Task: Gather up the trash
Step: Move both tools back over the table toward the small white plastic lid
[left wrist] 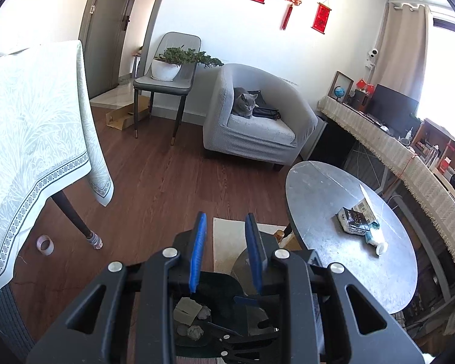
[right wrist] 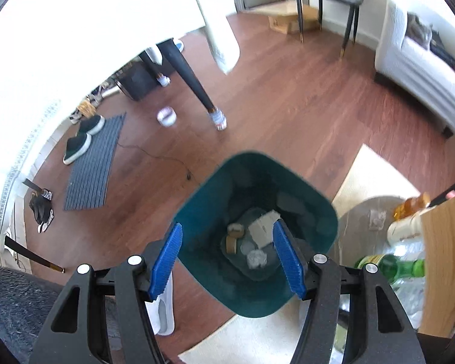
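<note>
Looking along the left wrist view, the left gripper (left wrist: 226, 250) has its blue fingers (left wrist: 198, 251) parted with nothing between them. The trash left to collect sits on the round counter (left wrist: 318, 188) at about three o'clock from those fingers: a crumpled dark packet (left wrist: 353, 220) with a white bottle (left wrist: 377, 241) touching it and a paper carton (left wrist: 365, 204) just behind. The bottle's long axis runs from roughly ten toward four o'clock, cap end at the lower right. By my reading the left gripper is the nearer one to this pile, and the next reach would swing right and forward. Below the fingers the dark bin (left wrist: 218, 309) is mostly hidden by the gripper body; only scraps of paper show inside. A tape roll (left wrist: 45, 244) lies on the floor at nine o'clock, beside a table leg.

Turning to the right wrist view, the right gripper (right wrist: 227, 257) is released too, its fingers spread and empty directly over the teal bin (right wrist: 197, 212), whose mouth opens toward twelve o'clock. Paper wads and a card piece lie on its bottom. At three o'clock a green bottle (right wrist: 391, 265) and clear plastic are cut off by a wooden board (right wrist: 439, 261) and the frame edge. This view is blurred, so the small objects inside the bin are hard to identify.
</note>
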